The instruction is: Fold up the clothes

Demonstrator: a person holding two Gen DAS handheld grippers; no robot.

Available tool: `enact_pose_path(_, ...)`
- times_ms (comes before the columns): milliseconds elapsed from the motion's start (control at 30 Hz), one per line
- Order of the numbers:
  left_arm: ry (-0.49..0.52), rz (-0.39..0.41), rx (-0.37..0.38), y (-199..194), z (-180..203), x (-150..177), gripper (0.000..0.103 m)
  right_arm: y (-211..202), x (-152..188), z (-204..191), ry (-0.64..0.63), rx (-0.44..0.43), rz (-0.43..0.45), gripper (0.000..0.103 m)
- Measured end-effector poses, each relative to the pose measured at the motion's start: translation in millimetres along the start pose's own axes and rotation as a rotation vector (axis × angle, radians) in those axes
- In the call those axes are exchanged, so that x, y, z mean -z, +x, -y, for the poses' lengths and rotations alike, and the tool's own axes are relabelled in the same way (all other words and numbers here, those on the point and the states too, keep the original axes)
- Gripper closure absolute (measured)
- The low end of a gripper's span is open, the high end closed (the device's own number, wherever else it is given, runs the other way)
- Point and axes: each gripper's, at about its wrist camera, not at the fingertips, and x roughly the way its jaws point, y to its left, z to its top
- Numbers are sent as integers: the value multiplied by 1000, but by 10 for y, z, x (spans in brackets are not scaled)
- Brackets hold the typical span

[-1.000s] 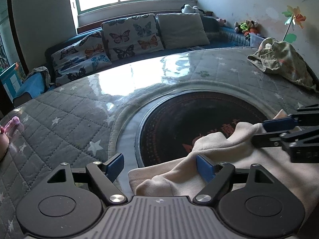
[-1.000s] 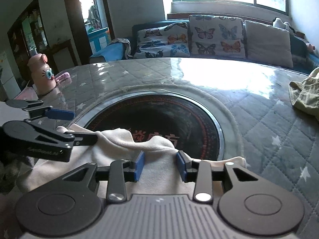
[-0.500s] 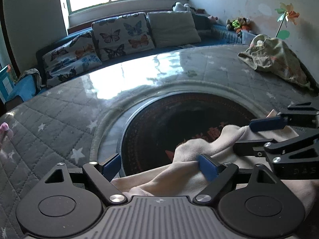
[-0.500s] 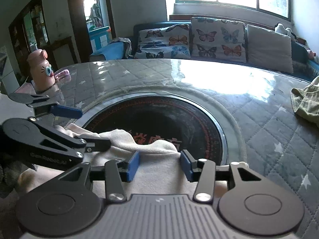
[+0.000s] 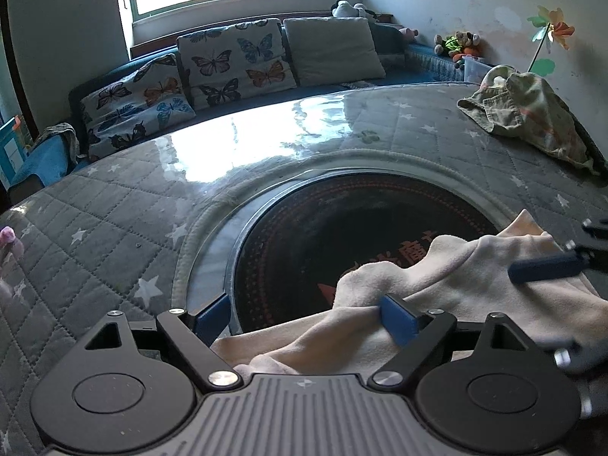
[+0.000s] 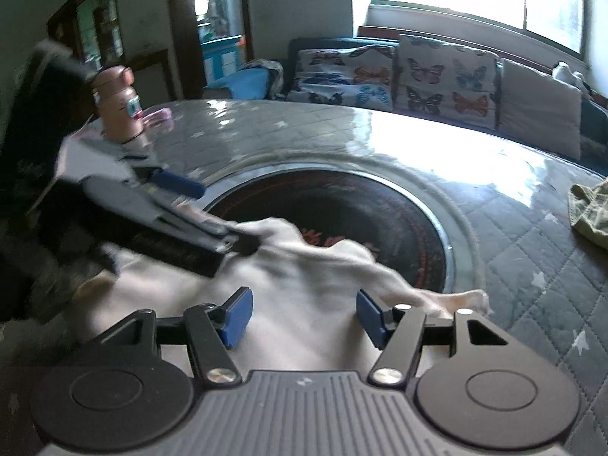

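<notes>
Now: cream garment lay rumpled on worktop near edge, partly over dark centre disc. Left claw spread over cloth, not pinching. Right claw spread, jaws just opening, cloth between, unpinched. Advice: smooth flat, regrip corners.

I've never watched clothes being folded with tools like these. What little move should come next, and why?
Probably lower the right gripper onto the cream garment and close on a fold. Its jaws have just been opening, and both it and the left gripper stand open over the cloth, gripping nothing, while the cloth lies rumpled across the dark round inset.
</notes>
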Motion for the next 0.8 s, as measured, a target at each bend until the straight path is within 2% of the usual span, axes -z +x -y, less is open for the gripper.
enact_pose_path(200, 2, 2, -9, 5, 16, 6, 14, -122, 157, -223, -90, -26, -42, 40)
enact_pose_path(433, 7, 6, -20, 17, 25, 9, 11, -316, 359, -383, -160, -2, -29, 40)
enact_pose_path(633, -1, 17, -22, -42, 27, 24, 12, -430, 351, -385, -152, -2, -15, 40)
enact_pose_path(800, -6, 53, 0, -285, 54, 95, 12, -507, 340, -313, -107, -6, -3, 39)
